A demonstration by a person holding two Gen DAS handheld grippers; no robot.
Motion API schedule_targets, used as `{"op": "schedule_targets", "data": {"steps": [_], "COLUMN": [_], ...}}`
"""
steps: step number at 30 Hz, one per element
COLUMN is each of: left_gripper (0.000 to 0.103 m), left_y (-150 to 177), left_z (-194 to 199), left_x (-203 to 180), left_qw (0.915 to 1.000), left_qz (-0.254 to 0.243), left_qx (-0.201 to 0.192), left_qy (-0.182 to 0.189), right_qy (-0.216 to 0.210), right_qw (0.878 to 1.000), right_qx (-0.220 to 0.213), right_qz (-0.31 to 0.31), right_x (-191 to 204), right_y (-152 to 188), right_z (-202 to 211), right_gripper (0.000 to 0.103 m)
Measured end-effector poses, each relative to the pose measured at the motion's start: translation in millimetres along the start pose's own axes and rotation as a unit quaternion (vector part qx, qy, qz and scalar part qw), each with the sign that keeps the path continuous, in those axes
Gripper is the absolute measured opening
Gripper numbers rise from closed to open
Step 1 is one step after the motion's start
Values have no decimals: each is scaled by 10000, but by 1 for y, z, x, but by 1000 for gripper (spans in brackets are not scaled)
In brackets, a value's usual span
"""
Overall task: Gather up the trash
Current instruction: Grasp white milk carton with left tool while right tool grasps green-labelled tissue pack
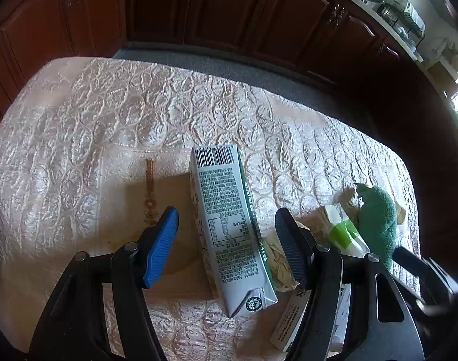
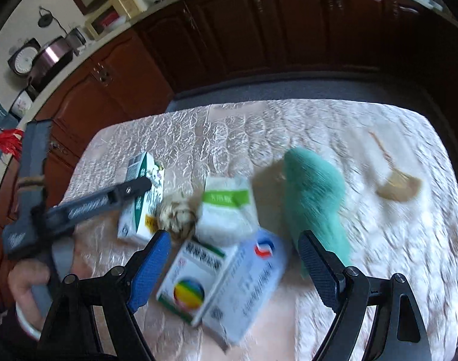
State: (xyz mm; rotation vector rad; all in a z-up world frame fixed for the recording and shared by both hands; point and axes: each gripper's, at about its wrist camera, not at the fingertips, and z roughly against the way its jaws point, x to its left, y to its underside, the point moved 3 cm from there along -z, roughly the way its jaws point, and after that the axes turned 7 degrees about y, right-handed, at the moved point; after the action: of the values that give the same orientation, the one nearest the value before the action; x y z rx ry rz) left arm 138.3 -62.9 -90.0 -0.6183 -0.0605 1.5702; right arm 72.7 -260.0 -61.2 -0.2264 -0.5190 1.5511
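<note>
A white and green drink carton (image 1: 229, 228) lies flat on the quilted table cover (image 1: 108, 114), between the open jaws of my left gripper (image 1: 229, 237); I cannot tell if the pads touch it. A crumpled paper ball (image 1: 278, 258) lies by its right side. In the right wrist view my right gripper (image 2: 235, 263) is open over a white medicine box with a coloured circle (image 2: 196, 282) and a second white box (image 2: 247, 288). The carton (image 2: 144, 198), the paper ball (image 2: 176, 215), a white and green packet (image 2: 229, 207) and a green plush toy (image 2: 313, 198) lie beyond. The left gripper (image 2: 78, 207) shows at the left.
Dark wooden cabinets (image 1: 229, 15) stand behind the table. A small straw brush (image 2: 397, 180) lies at the right of the table. The packet (image 1: 343, 231) and toy (image 1: 379, 219) lie right of the left gripper, with a printed box (image 1: 292, 322) below.
</note>
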Motion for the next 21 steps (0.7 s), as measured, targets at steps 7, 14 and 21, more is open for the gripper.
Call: {"op": "schedule_targets", "data": {"steps": [7, 14, 21], "left_gripper": [66, 64, 45], "left_y": [2, 6, 12], "left_z": [-10, -16, -12], "left_x": [6, 6, 0], "left_qw": [9998, 9997, 9995], "left_qz": [52, -45, -170], "left_qx": [190, 221, 206], "left_qy": [-27, -14, 161], "right_qy": [-21, -320, -318], "right_qw": [9982, 9972, 9993], "right_qx": [596, 675, 203], "right_qz": [-64, -83, 0], "right_x": [2, 2, 0], "right_y": [-19, -11, 3], "right_z": [-53, -57, -17], "right_gripper": [81, 49, 48]}}
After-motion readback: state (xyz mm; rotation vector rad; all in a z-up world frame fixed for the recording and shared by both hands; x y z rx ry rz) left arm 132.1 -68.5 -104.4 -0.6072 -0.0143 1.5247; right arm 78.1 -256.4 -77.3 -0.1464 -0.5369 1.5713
